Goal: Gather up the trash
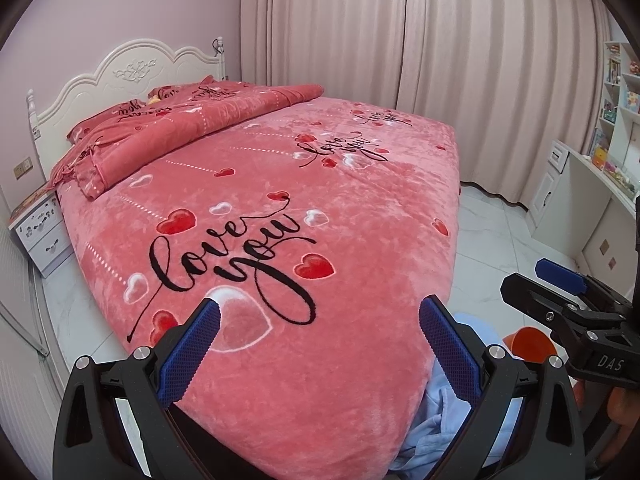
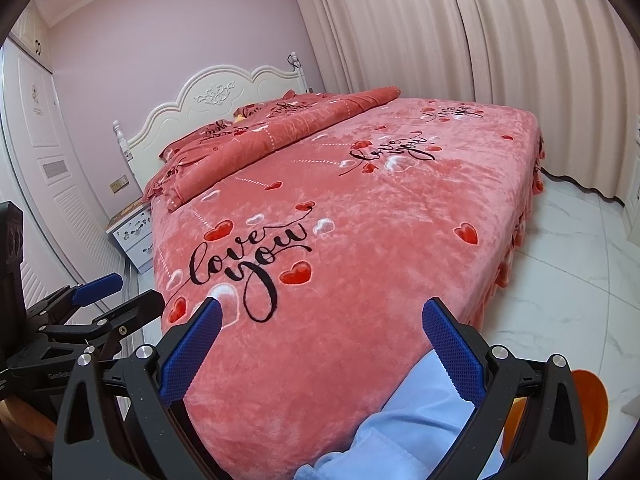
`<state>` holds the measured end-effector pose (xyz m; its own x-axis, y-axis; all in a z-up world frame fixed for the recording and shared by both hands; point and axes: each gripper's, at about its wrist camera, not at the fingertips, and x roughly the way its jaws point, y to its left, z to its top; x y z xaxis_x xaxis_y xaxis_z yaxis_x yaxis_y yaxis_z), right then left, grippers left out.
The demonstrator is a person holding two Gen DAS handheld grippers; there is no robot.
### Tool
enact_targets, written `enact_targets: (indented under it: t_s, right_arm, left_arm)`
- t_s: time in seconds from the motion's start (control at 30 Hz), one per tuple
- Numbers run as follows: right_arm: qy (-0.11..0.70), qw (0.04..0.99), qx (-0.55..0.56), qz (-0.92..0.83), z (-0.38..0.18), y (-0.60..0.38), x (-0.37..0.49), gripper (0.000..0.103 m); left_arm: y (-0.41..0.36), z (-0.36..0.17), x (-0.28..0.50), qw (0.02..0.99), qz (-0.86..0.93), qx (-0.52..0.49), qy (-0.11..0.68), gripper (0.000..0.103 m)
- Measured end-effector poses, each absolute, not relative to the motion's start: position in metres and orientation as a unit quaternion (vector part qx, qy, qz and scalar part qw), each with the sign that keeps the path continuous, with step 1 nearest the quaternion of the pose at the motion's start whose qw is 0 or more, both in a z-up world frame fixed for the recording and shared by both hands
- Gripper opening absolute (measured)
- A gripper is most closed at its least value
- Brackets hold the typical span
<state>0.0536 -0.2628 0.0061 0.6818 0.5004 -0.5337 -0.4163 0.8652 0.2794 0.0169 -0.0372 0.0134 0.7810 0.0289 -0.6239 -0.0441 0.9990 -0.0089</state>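
Observation:
My left gripper point(image 1: 320, 316) is open and empty above the foot of a bed with a pink "love you" blanket point(image 1: 280, 216). My right gripper point(image 2: 322, 316) is also open and empty over the same end of the blanket point(image 2: 340, 216). The right gripper shows at the right edge of the left wrist view point(image 1: 560, 280), and the left gripper at the left edge of the right wrist view point(image 2: 100, 292). An orange round container point(image 2: 588, 404) stands on the floor by the bed's foot, also in the left wrist view point(image 1: 530, 344). No trash is visible on the bed.
A light blue cloth point(image 2: 400, 420) hangs at the bed's foot. A folded quilt point(image 1: 180, 132) and pillows lie near the white headboard point(image 1: 120, 76). A white nightstand point(image 1: 40, 232) stands left of the bed. Curtains point(image 1: 440, 60), shelves point(image 1: 616, 112) and marble floor point(image 2: 568, 280) lie to the right.

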Motion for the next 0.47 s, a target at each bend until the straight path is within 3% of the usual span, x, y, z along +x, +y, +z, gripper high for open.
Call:
enact_targets:
  t_s: [0.47]
  right_arm:
    - [0.315, 0.913, 0.069, 0.25, 0.0041, -0.2608, 0.0543, 0.098]
  left_arm:
    - [-0.032, 0.0108, 0.0188, 0.94, 0.024, -0.02, 0.34, 0.098]
